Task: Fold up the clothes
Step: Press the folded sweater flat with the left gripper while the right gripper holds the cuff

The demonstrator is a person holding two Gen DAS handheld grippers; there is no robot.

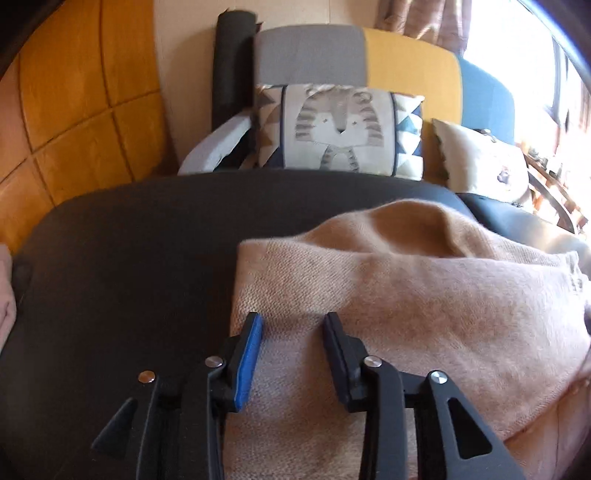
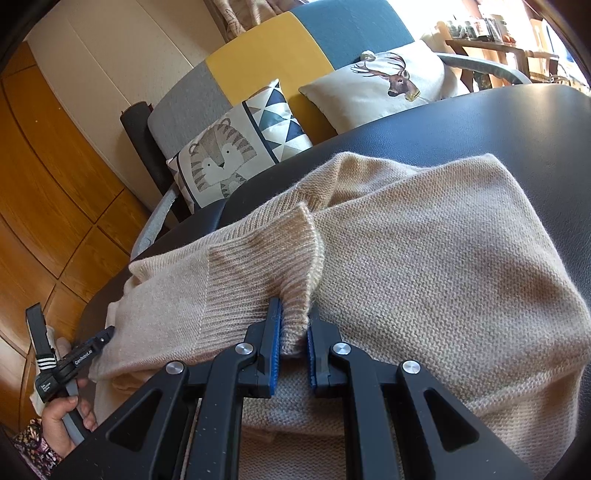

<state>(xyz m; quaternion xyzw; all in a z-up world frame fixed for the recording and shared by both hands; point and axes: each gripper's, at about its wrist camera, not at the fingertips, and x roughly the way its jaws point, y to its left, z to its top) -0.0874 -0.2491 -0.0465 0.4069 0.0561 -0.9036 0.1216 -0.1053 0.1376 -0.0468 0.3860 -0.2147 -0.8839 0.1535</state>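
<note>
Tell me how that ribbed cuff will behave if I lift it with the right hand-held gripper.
Probably floppy: the cuff already buckles into a ridge where the right hand-held gripper pinches it. It will likely drag the sleeve along, since both are one knit sweater. Slipping seems unlikely; the fuzzy ribbing sits between blue pads.

Home living room: patchwork sofa (image 2: 258,62), animal cushions (image 2: 236,147), curtains (image 1: 424,18).

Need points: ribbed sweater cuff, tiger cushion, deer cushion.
ribbed sweater cuff (image 2: 258,266), right wrist view, middle of the ribbed band.
tiger cushion (image 1: 338,129), left wrist view, on the tiger's face.
deer cushion (image 2: 373,94), right wrist view, plain fabric left of the deer's head.
</note>
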